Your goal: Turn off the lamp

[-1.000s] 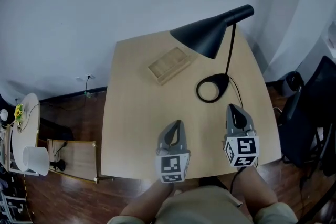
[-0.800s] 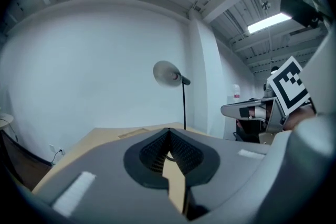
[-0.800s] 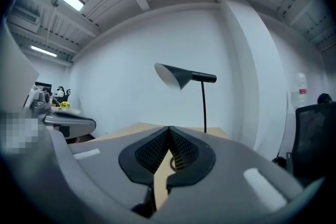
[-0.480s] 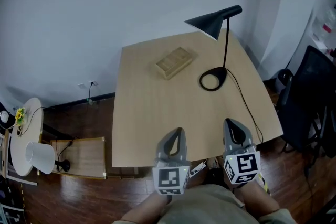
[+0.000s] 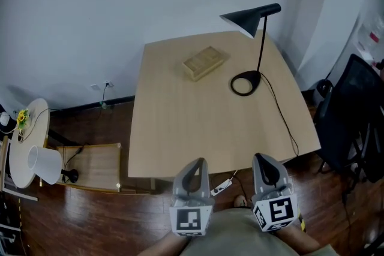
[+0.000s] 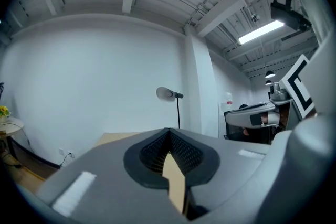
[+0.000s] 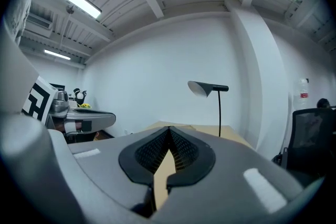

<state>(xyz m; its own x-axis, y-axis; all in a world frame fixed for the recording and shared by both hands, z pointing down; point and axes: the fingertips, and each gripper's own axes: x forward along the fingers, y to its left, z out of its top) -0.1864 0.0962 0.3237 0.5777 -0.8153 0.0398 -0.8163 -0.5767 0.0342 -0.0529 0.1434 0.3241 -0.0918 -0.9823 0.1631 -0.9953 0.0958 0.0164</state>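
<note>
Compared with a second ago, both grippers drawn back off the pale wooden table, now held short of its near edge instead of over its top. Left gripper and right gripper side by side, smooth grey moulded shells with ribbed black pads, jaws of each pressed together at the tips, nothing gripped. Matte black lamp unmoved at the table's far right corner: cone shade, thin straight pole, flat ring base. Thin black cord trailing from the base over the table to its near right edge. Light wooden block on the table's far middle. Just below the table's near edge, a small white part, too small to identify. Lamp lit or unlit: impossible to judge. Hands hidden behind the marker cubes.
</note>
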